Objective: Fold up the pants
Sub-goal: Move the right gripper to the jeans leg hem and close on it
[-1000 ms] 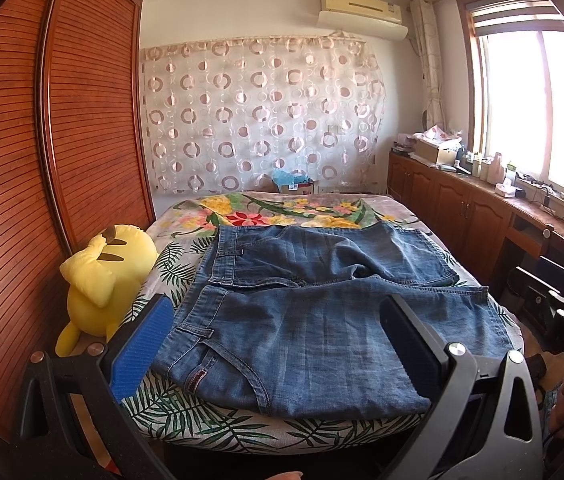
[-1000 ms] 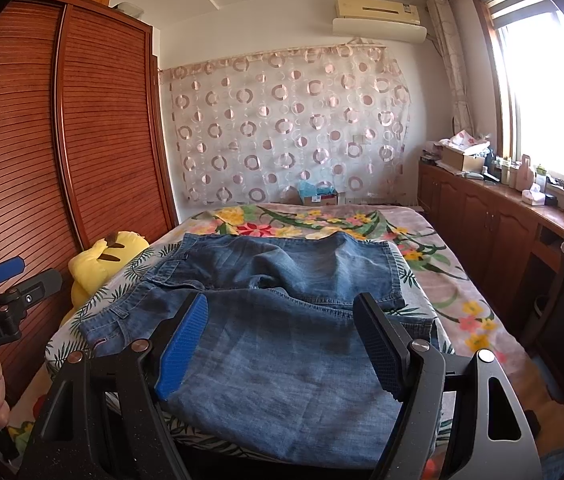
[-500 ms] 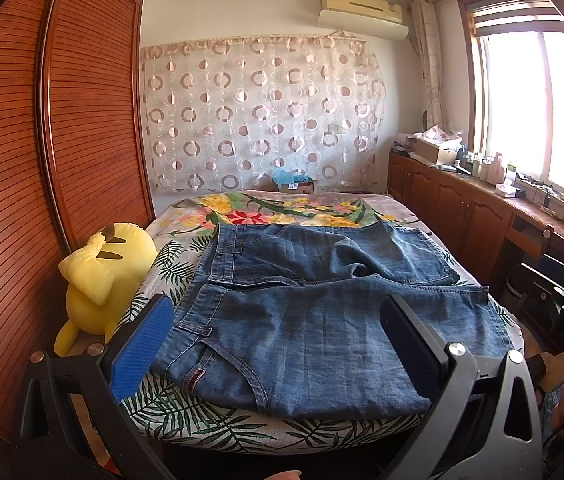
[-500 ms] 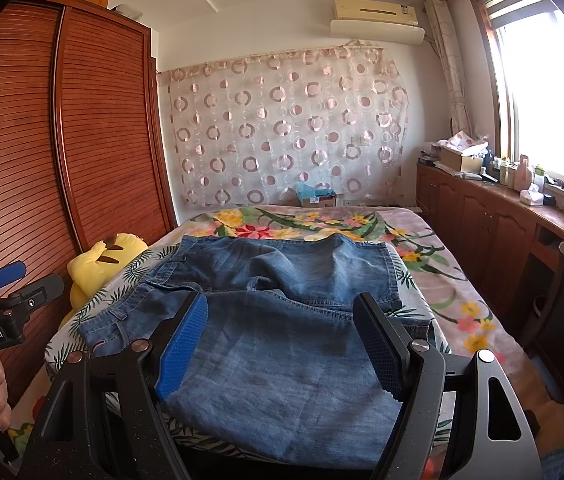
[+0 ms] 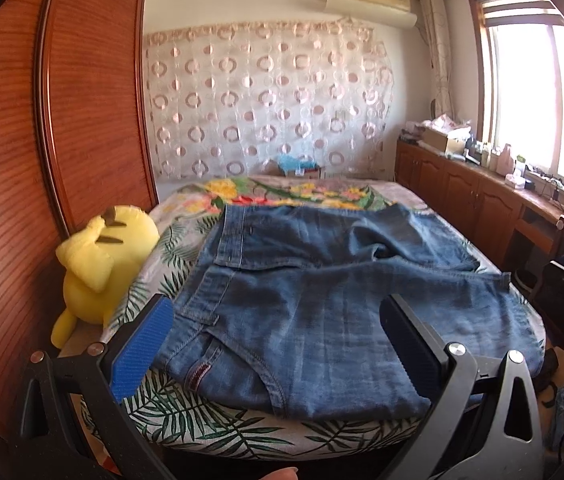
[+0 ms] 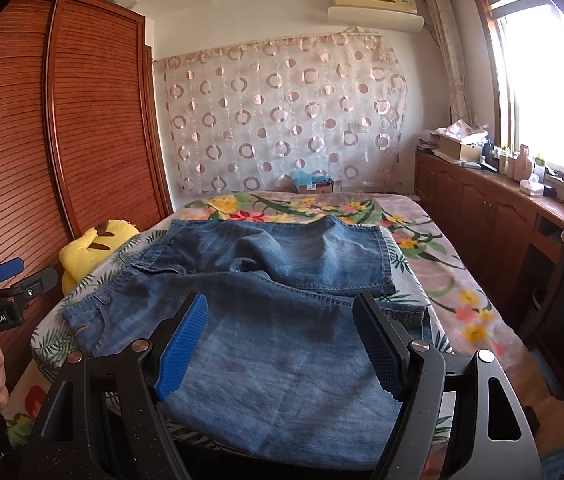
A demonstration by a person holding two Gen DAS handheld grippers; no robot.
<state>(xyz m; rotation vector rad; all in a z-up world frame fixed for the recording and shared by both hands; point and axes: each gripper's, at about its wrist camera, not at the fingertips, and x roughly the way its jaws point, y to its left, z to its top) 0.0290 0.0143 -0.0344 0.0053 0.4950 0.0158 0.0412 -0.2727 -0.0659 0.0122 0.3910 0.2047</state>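
Blue denim pants [image 5: 314,304] lie spread across the near end of the bed, waistband to the left, legs folded over one another and reaching the right edge. In the right wrist view the same pants [image 6: 274,320] fill the foreground. My left gripper [image 5: 278,348] hovers open above the waistband side, nothing between its blue pads. My right gripper [image 6: 282,344] is open over the leg side, also holding nothing. The left gripper [image 6: 6,276], held by a hand, shows at the far left of the right wrist view.
The bed [image 5: 218,432] has a floral and leaf-print cover. A yellow plush toy [image 5: 98,264] sits at its left edge against the slatted wooden wardrobe [image 5: 82,120]. Wooden cabinets [image 6: 494,216] with clutter line the right wall under the window. A cardboard box [image 6: 314,184] sits at the far end.
Both grippers have drifted slightly closer to the pants and a little lower. The pants have not moved and both grippers stay open.
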